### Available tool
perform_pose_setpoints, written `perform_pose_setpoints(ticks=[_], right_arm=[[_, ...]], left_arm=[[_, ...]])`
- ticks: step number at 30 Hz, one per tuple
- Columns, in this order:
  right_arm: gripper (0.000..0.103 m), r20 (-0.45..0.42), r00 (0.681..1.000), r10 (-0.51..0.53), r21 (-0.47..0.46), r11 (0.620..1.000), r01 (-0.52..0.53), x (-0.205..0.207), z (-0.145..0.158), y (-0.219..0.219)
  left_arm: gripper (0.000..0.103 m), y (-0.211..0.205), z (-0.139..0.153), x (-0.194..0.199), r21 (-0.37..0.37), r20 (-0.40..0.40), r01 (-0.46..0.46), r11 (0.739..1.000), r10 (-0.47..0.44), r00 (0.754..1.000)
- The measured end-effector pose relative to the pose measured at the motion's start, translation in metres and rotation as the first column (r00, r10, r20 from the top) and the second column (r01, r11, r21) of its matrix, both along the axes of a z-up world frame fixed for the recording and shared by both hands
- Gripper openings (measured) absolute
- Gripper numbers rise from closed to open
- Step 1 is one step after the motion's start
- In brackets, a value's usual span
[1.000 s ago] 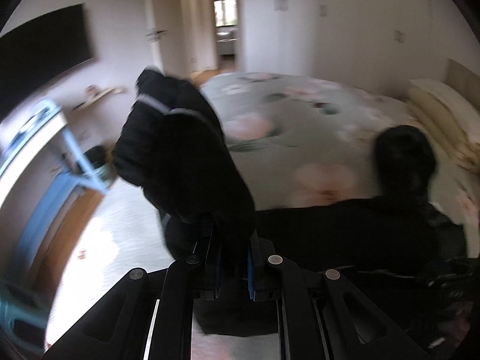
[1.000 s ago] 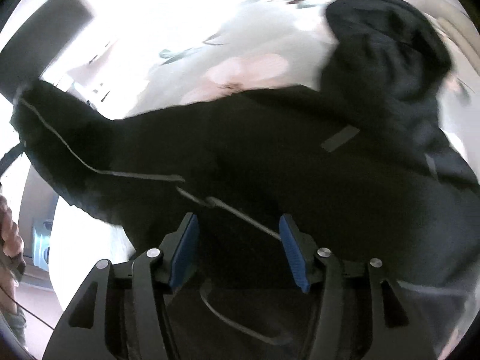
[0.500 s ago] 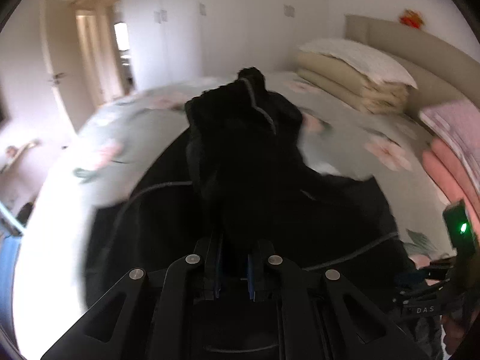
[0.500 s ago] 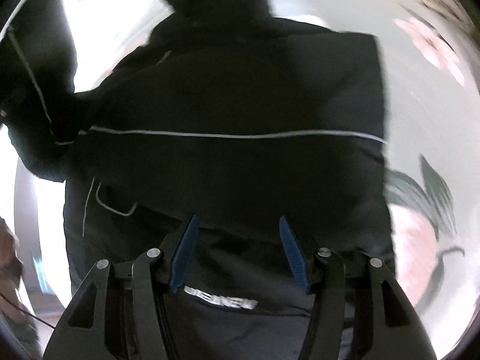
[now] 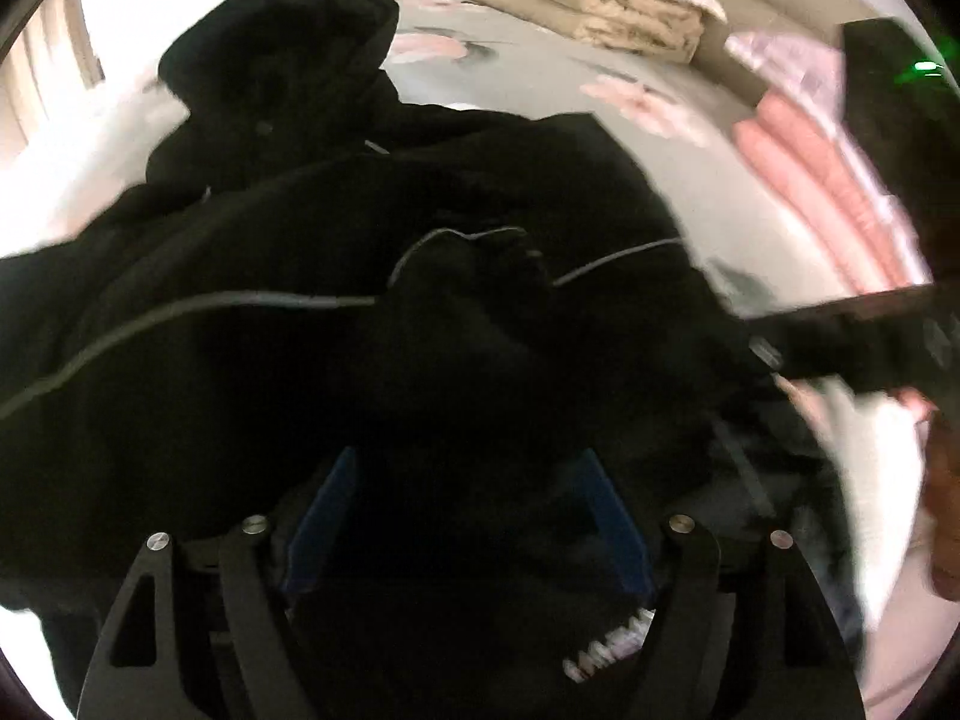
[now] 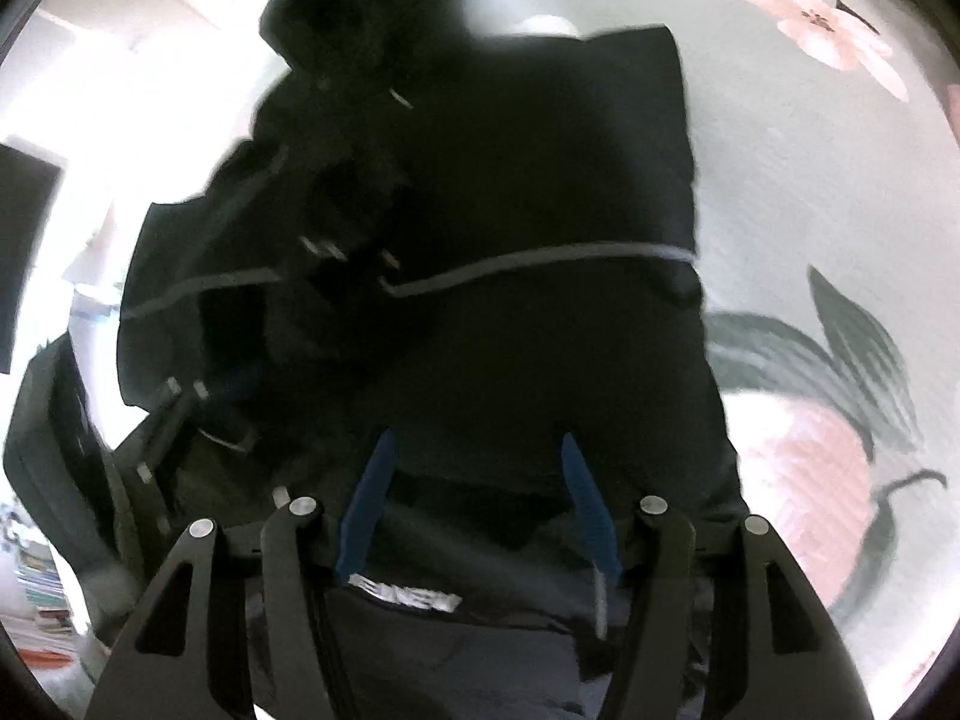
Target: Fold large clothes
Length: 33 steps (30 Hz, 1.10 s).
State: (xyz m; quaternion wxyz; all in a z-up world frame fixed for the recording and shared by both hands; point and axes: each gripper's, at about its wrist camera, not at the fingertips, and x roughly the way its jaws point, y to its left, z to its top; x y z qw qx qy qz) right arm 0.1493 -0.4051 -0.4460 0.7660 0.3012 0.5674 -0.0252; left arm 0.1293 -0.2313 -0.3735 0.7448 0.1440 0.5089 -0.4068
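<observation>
A black hooded jacket (image 5: pixel 252 276) with thin grey piping lies spread on the bed, its hood (image 5: pixel 282 54) at the far end. One sleeve (image 5: pixel 480 282) lies folded across the jacket's body. My left gripper (image 5: pixel 465 480) hangs just over that sleeve with its jaws opening; the blue pads (image 5: pixel 324 510) stand clear of the cloth. In the right wrist view the jacket (image 6: pixel 540 180) fills the middle. My right gripper (image 6: pixel 477 480) hovers over the hem near a white logo (image 6: pixel 408 597). Its jaws are opening too, with cloth below them and nothing pinched.
The bedsheet (image 6: pixel 810 210) is pale green with pink flowers. Folded beige quilts (image 5: pixel 630 18) and a pink folded blanket (image 5: pixel 810 180) sit at the head of the bed. The black housing of the right-hand tool (image 5: pixel 870 342) and a hand (image 5: pixel 942 510) show at the right.
My left gripper swung the sleeve from beside the bed over onto the jacket's body, sank, and let it go. My right gripper shifted over the hem and its jaws spread slightly.
</observation>
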Motion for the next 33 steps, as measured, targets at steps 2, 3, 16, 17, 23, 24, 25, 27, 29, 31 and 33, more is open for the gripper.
perform_pose_setpoints(ticks=[2,3,16,17,23,24,25,27,29,31,33], right_arm=[[0.072,0.030,0.999,-0.010,0.036,0.999,0.009,0.011,0.003,0.001],[0.072,0.048,0.999,-0.006,0.051,0.999,0.003,0.021,0.005,0.003],[0.027,0.076,0.996,0.047,-0.028,0.999,-0.045,0.079,0.010,0.038],[0.027,0.099,0.994,0.040,-0.074,0.997,-0.033,0.071,0.027,0.035],[0.027,0.065,0.996,-0.052,-0.254,0.965,0.067,0.033,0.055,-0.004],[0.027,0.022,0.997,-0.068,-0.256,0.964,0.072,0.033,0.041,-0.008],[0.027,-0.022,0.996,-0.086,-0.262,0.962,0.077,0.030,0.026,-0.011],[0.028,-0.094,0.989,-0.112,-0.265,0.961,0.084,0.030,-0.010,-0.015],[0.030,-0.137,0.981,-0.136,-0.246,0.964,0.099,0.029,-0.037,-0.017],[0.032,-0.118,0.982,-0.151,-0.239,0.964,0.119,0.030,-0.044,-0.018],[0.032,-0.119,0.980,-0.157,-0.217,0.968,0.129,0.030,-0.042,-0.020]], left_arm=[[0.078,0.016,0.010,-0.001,-0.035,-0.057,-0.016,0.999,0.014,0.998],[0.078,0.022,0.015,-0.001,-0.042,-0.066,-0.029,0.999,0.026,0.997],[0.077,0.115,0.066,0.070,-0.055,0.150,-0.336,0.940,0.340,0.928],[0.077,0.121,0.069,0.082,-0.057,0.166,-0.365,0.929,0.370,0.914],[0.057,0.116,0.029,0.132,0.050,0.157,-0.401,0.915,0.389,0.908],[0.047,0.109,0.008,0.138,0.109,0.136,-0.391,0.914,0.376,0.916],[0.045,0.105,-0.004,0.142,0.137,0.134,-0.391,0.910,0.374,0.918],[0.045,0.099,-0.018,0.139,0.145,0.191,-0.395,0.907,0.366,0.911],[0.045,0.095,-0.019,0.136,0.161,0.220,-0.389,0.907,0.352,0.910],[0.045,0.097,-0.021,0.136,0.160,0.219,-0.388,0.908,0.351,0.911],[0.045,0.099,-0.018,0.138,0.151,0.198,-0.384,0.911,0.353,0.914]])
